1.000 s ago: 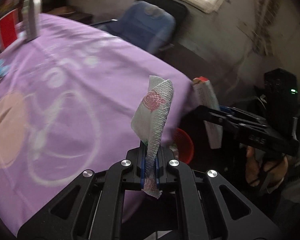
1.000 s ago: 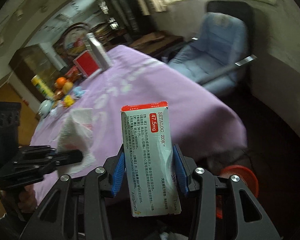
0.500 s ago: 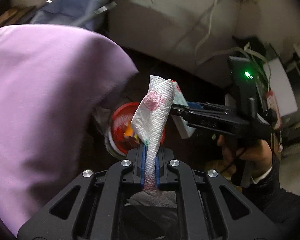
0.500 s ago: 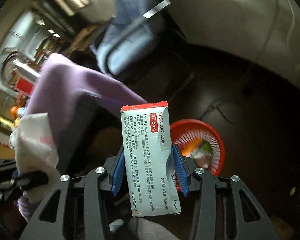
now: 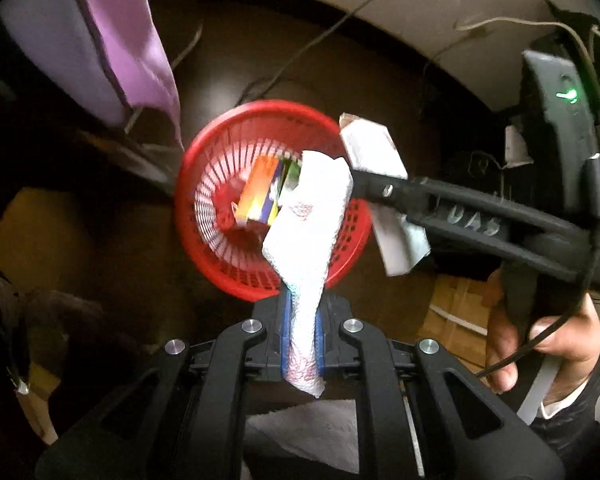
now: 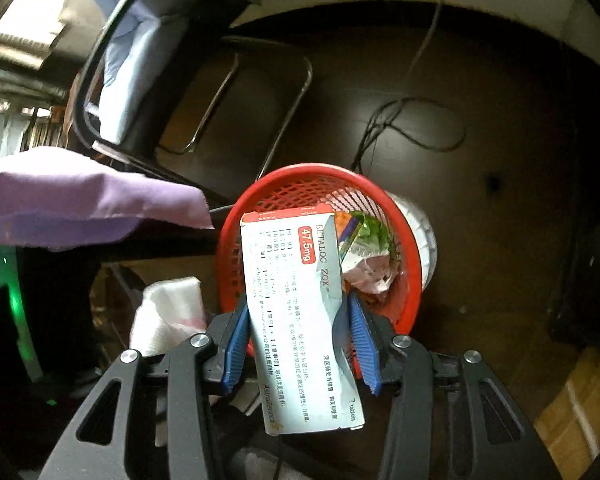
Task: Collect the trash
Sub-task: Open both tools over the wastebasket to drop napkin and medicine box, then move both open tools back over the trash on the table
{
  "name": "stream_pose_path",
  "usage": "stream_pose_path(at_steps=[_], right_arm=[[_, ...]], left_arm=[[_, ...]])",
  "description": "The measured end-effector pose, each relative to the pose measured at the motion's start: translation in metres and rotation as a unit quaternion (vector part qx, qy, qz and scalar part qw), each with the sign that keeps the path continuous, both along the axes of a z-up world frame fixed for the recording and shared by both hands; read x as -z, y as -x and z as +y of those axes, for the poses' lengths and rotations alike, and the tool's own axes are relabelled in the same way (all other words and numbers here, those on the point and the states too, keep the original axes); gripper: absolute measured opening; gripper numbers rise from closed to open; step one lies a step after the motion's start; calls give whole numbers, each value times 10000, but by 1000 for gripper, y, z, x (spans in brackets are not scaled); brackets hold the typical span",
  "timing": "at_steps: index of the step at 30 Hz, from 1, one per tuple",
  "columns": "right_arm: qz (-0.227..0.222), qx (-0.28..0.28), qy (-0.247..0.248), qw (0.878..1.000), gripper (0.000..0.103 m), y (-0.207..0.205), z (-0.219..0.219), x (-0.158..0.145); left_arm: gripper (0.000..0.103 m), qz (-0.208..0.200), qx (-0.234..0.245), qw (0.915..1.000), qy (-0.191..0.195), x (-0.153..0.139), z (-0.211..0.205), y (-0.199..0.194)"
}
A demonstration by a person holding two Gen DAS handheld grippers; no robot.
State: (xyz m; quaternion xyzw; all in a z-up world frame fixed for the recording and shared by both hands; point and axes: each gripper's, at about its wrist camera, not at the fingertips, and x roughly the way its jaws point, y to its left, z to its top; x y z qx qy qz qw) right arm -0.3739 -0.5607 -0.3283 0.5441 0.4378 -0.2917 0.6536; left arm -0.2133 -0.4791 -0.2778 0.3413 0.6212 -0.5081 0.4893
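Note:
A red mesh basket (image 5: 220,148) stands on the dark floor with a colourful packet (image 5: 260,192) and crumpled wrappers (image 6: 368,256) inside. My left gripper (image 5: 303,312) points down over its near rim, and its jaws are opening around a white paper napkin (image 5: 312,216) that still stands pinched between the blue pads. My right gripper (image 6: 298,320) hangs over the same basket (image 6: 300,170). Its jaws are opening too, with a white medicine box (image 6: 296,280), slightly tilted, still between the pads. The left wrist view shows that box (image 5: 372,148) at the basket's right edge.
The purple tablecloth (image 6: 80,200) hangs over the table edge to the left of the basket. A blue chair (image 6: 140,60) with a metal frame stands behind. Cables (image 6: 412,124) trail on the floor. Cardboard (image 6: 572,412) lies at the right. A hand (image 5: 540,332) holds the right gripper.
Both grippers have dropped from table height and tipped down over the red basket, which now fills the middle of both views. The medicine box has tilted a little between the right pads.

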Motion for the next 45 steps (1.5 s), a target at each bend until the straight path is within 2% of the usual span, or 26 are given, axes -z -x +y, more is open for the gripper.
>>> stream_pose_path(at_steps=[1,2,4,8,10,13,17,23,30,33,36,41,45], right_arm=[[-46,23,-81,10000,48,2,0,3],[-72,39,-102,9999,49,0,-6,4],[-59,93,-56,9999,54,-2,-5,0],[-7,164,63,9998,54,-3,-6,-9],[-9,223,86,9997,54,-2,-4,-17],[81,216,252,9994,54,1,-5,-30],[46,204,485,9986,54,3,-4,-55],[-100,108,957,9953,55,-3,4,-101],[-8,101,1477,9890,55,-2,13,-151],[167,132,1953,9805,61,0,15,-185],[93,142,2325,9724,64,0,20,-219],[-275,-32,2864,9577,67,-19,36,-279],[-599,-553,3161,9452,67,-61,61,-322]], left_arm=[[16,-29,24,10000,-42,3,0,-1],[27,-86,-2,10000,-48,5,0,-4],[41,-85,-137,9999,5,5,-1,-5],[56,-40,-149,9997,211,2,2,-7],[59,-143,-34,9997,176,2,5,0],[59,-262,79,9994,198,-1,8,8],[59,-408,62,9985,357,-19,13,12],[59,-426,-194,9951,868,-55,15,8],[59,-357,34,9921,1203,-92,33,24],[59,-488,212,9870,1520,-119,42,32],[59,-598,133,9806,1861,-150,56,28],[62,-803,-284,9677,2371,-209,90,-2],[65,-864,-655,9611,2542,-249,120,-39]])
